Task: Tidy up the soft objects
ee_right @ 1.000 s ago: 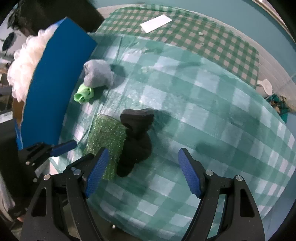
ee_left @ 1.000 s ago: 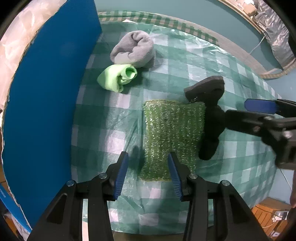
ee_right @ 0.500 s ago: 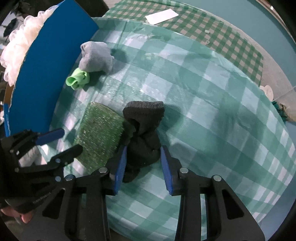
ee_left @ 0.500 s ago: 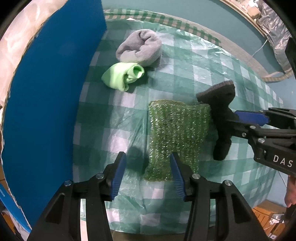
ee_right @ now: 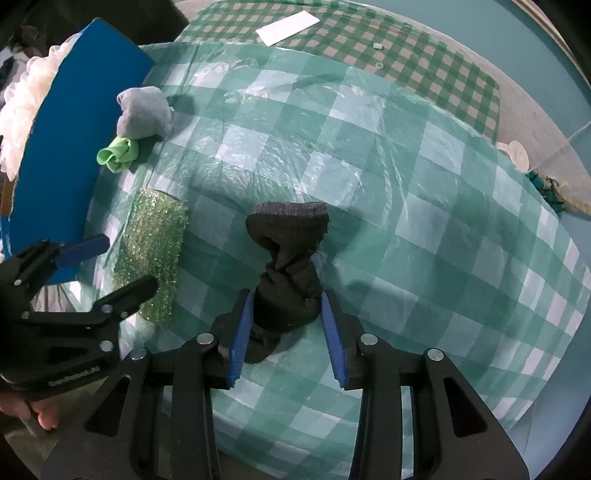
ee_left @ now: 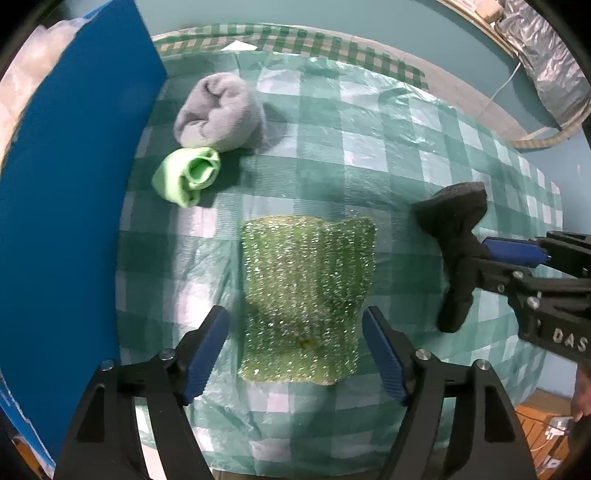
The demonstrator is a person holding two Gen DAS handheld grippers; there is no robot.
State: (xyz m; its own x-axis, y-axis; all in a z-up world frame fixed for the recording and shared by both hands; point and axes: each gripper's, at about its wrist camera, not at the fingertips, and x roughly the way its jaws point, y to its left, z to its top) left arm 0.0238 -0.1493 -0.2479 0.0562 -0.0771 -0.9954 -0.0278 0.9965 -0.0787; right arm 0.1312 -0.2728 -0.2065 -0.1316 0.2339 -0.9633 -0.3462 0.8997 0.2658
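A glittery green sponge cloth [ee_left: 306, 280] lies flat on the checked tablecloth [ee_left: 369, 147]. My left gripper [ee_left: 293, 317] straddles its near end; the jaws are opening and the pads stand clear of it. In the right wrist view the same cloth [ee_right: 155, 251] lies under the left gripper [ee_right: 127, 262]. A black sock [ee_right: 288, 225] is bunched between the pads of my right gripper [ee_right: 285, 299], which press on its lower part while the jaws are opening a little. The left wrist view shows that sock [ee_left: 454, 221] at the right, clear of the cloth.
A rolled grey sock [ee_left: 218, 110] and a light green sock [ee_left: 188, 177] lie touching at the back left. A blue board [ee_left: 66, 184] stands along the left edge, white fluffy material [ee_right: 22, 96] behind it. A white paper [ee_right: 288, 22] lies far back.
The left jaws have spread wide around the green cloth. The right jaws closed on the black sock, which now sits away from the cloth's right edge instead of against it.
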